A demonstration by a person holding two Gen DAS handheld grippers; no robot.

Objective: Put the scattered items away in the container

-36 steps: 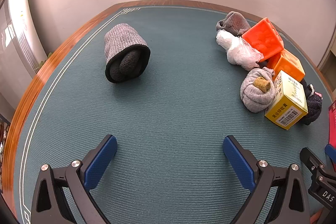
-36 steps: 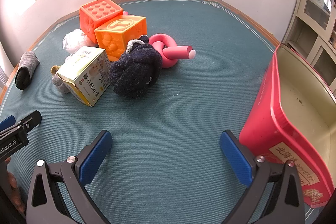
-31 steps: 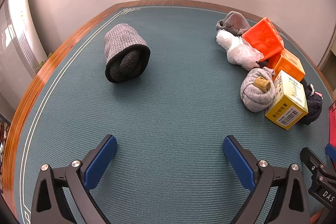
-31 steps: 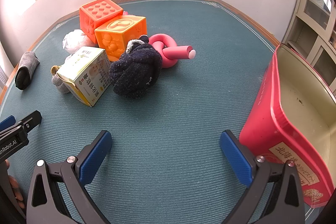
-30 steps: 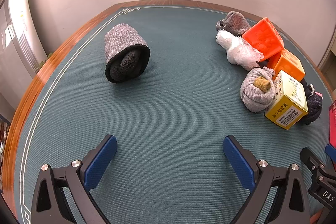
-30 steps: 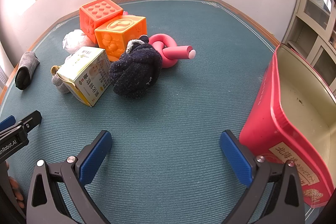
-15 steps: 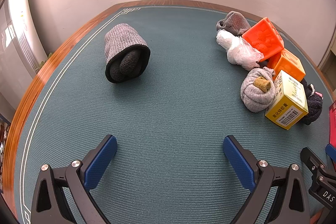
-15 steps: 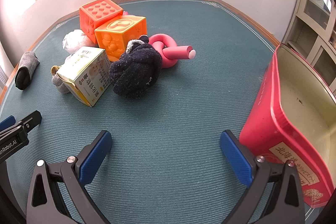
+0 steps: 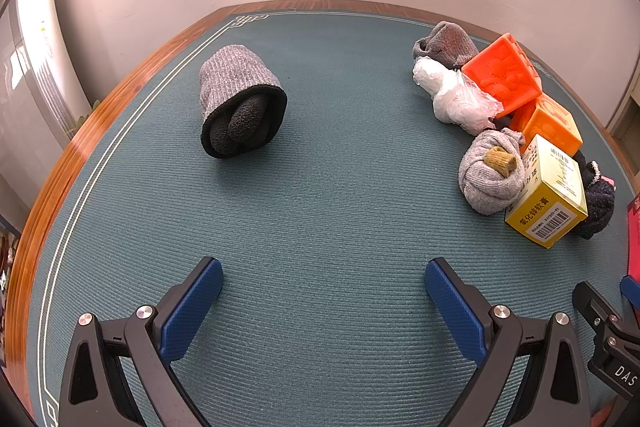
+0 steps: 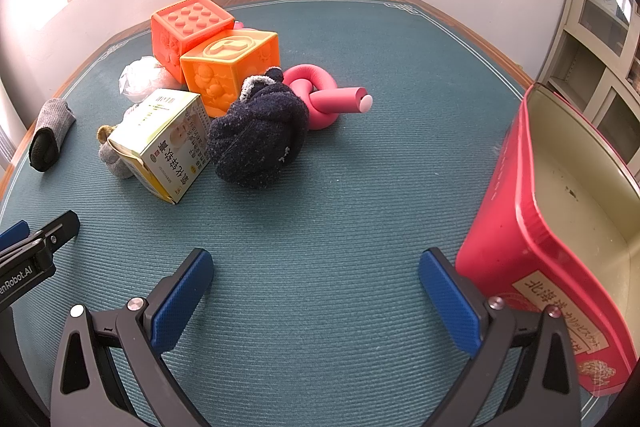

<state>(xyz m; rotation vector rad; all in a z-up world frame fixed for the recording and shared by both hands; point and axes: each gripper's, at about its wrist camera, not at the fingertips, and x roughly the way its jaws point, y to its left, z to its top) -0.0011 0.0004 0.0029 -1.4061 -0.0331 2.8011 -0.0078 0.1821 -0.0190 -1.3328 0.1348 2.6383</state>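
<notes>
On the teal mat a red tin container [image 10: 560, 211] stands open at the right, with nothing showing inside. My right gripper [image 10: 316, 273] is open and holds nothing, just left of the tin. Ahead of it lie a dark navy sock bundle [image 10: 260, 135], a yellow carton [image 10: 168, 143], two orange cubes [image 10: 230, 71], a pink knotted foam tube [image 10: 320, 99] and a white plastic bag [image 10: 138, 79]. My left gripper [image 9: 324, 283] is open over bare mat. A grey-black rolled sock [image 9: 240, 103] lies ahead of it, a light grey sock bundle [image 9: 490, 175] to the right.
A wooden border [image 9: 80, 143] rims the mat, with a pale wall behind. Another grey sock [image 9: 448, 41] sits behind the plastic bag [image 9: 456, 95]. A cabinet with shelves [image 10: 592, 55] stands beyond the tin. The other gripper's tip [image 10: 40, 243] shows at the lower left of the right wrist view.
</notes>
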